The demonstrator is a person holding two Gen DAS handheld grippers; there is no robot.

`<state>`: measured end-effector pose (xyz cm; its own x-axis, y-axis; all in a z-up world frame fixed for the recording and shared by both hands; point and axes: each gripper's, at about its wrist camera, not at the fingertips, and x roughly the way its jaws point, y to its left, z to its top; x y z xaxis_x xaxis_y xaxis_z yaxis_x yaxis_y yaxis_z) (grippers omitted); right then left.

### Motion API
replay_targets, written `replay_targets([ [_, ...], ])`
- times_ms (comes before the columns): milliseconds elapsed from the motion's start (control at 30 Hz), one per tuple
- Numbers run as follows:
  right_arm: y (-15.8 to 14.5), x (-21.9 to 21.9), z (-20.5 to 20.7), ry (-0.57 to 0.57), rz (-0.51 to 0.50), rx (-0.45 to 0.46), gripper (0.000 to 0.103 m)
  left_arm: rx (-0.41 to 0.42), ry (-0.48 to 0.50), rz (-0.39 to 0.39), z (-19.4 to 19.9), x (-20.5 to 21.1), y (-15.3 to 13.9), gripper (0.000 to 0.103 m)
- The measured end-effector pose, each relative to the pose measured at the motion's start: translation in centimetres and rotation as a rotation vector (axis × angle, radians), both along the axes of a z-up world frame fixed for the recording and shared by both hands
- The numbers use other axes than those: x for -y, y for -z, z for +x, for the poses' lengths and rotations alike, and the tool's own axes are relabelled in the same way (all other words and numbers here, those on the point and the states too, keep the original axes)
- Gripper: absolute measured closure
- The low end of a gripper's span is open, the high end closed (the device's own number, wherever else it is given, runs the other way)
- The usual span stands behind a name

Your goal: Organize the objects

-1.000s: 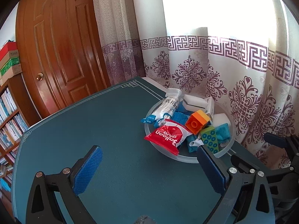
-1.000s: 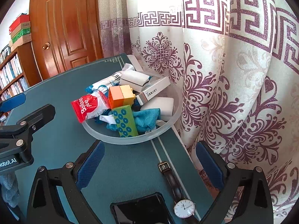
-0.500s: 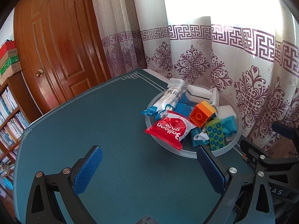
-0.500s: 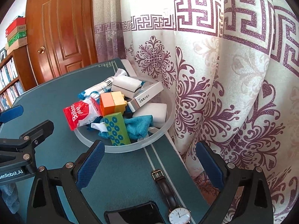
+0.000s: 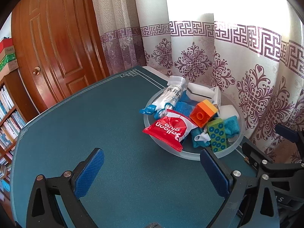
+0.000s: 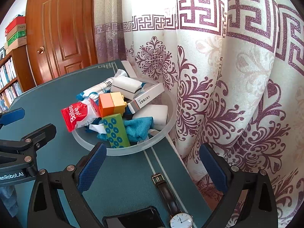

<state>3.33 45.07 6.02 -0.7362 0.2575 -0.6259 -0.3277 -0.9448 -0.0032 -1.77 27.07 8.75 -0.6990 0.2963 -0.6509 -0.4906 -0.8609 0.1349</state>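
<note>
A clear round bowl (image 5: 191,153) (image 6: 136,149) stands at the table's curtain edge, heaped with a red balloon-glue packet (image 5: 169,130) (image 6: 79,115), an orange-yellow block (image 5: 204,112) (image 6: 112,102), a green dotted block (image 5: 216,134) (image 6: 115,131), a swab pack (image 5: 167,100), white boxes (image 6: 146,98) and a teal cloth (image 6: 138,127). My left gripper (image 5: 152,171) is open and empty over the mat before the bowl. My right gripper (image 6: 152,165) is open and empty just short of the bowl's near rim. A wristwatch (image 6: 171,197) and a black phone (image 6: 133,218) lie beneath it.
The table has a teal mat (image 5: 85,123). A patterned curtain (image 6: 228,76) hangs right behind the bowl. A wooden door (image 5: 57,47) and a bookshelf (image 5: 7,114) stand to the left. The left gripper's frame (image 6: 20,152) shows at the right wrist view's left side.
Both grippers have moved a little forward toward the bowl, which looks nearer in the right wrist view. Jaws stay open; nothing in the bowl has moved.
</note>
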Motion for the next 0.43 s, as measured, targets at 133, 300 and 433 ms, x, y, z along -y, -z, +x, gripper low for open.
replay_targets([
  [133, 0.10, -0.05, -0.02, 0.003, -0.004, 0.002, 0.004, 0.002, 0.007, 0.003, 0.04, -0.04, -0.07, 0.000],
  [300, 0.15, -0.21, -0.01, 0.004, -0.007, 0.002, 0.004, 0.009, 0.007, 0.005, 0.00, -0.15, 0.01, 0.000],
  [433, 0.18, -0.24, -0.01, 0.004, -0.008, 0.004, 0.004, 0.009, 0.007, 0.006, 0.06, -0.08, -0.04, 0.000],
])
